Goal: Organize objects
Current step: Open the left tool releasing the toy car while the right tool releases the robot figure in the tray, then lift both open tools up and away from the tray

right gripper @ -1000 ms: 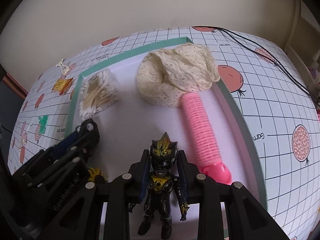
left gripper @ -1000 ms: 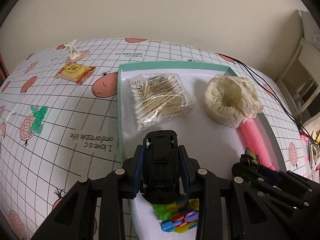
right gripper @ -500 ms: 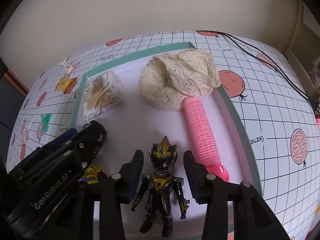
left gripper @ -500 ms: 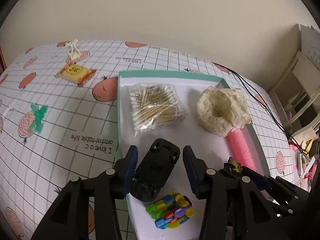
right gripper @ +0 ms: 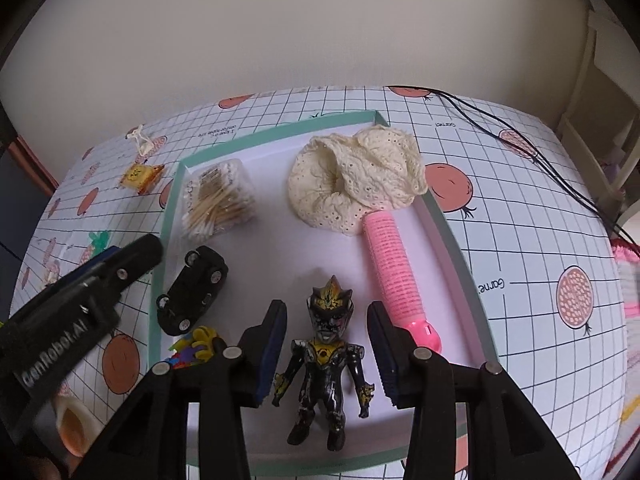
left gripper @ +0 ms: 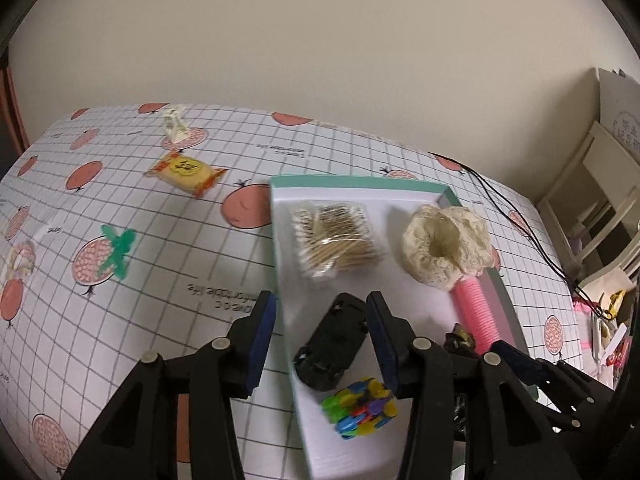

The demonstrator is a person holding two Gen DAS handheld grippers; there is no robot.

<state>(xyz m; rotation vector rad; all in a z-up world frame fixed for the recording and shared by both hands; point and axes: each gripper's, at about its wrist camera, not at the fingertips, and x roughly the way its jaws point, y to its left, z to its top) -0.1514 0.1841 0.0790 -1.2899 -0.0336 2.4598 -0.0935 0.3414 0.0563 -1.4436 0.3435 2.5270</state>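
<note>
My left claw stands wide open and holds nothing; the black car lies on its side just past the tips, nearer the right finger than the left, and free of both as far as I can tell. My right claw is just as wide and just as empty. The figure lies on its back between its fingers, head pointing away from me, touching neither pad.

Both toys rest on the white floor of the tray, so I judge those two done. Beside the car, closer to me, sits the bright block toy. Further in lie the swab pack and the lace cloth, with the pink roller running along the tray's right wall, its far end tucked under the cloth.

What is left, as I read it, lies out on the checked tablecloth, well apart from either claw: the yellow snack packet, the small cream clip beyond it, the green clip to the left, and something pale at the far left edge that I cannot make out. All sit on my left claw's side, so I expect that claw to fetch them.
</note>
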